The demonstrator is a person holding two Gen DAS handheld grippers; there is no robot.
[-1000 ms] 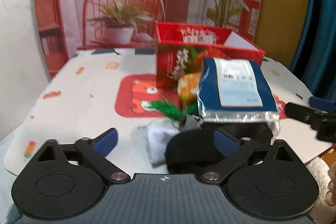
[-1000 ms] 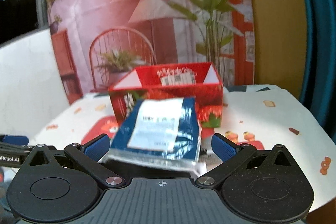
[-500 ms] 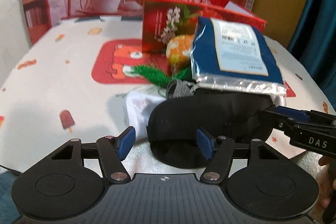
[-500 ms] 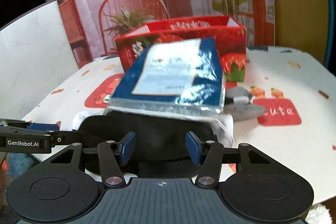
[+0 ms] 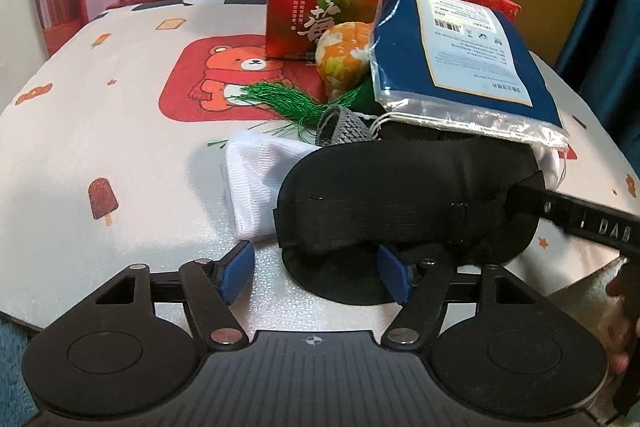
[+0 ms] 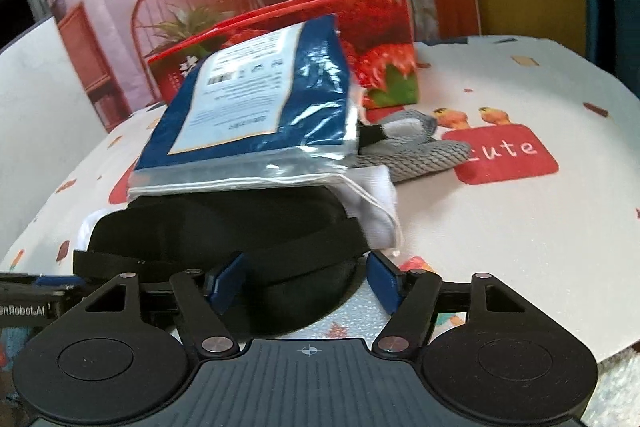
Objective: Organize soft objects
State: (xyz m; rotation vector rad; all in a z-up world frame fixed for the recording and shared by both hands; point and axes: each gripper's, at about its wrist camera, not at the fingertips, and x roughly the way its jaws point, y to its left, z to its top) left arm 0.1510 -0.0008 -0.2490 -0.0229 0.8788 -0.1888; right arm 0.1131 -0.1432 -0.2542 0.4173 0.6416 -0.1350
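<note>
A black sleep mask [image 5: 400,203] lies at the front of a pile of soft things, on a white mesh bag [image 5: 256,179]. A blue foil packet [image 5: 460,59] rests tilted on top. Behind are an orange-and-white plush ball [image 5: 344,51], a green tassel [image 5: 288,103] and a grey knitted piece [image 5: 340,125]. My left gripper [image 5: 316,277] is opening; the mask's lower lobe sits against its right pad, while its left pad stands clear. My right gripper [image 6: 305,281] is also opening, with the mask [image 6: 240,227] lying between its pads, not pinched.
A red open box [image 5: 316,7] printed with strawberries stands behind the pile, also in the right wrist view [image 6: 384,39]. The round table [image 5: 100,131] has a patterned white cloth. The grey knitted piece [image 6: 416,147] spreads right of the packet [image 6: 260,107]. A hand [image 5: 624,307] shows at the edge.
Both grippers have sunk toward the pile and come close to the black mask. Their jaws narrowed from wide, then widened slightly. The right gripper's finger now reaches the mask's right end.
</note>
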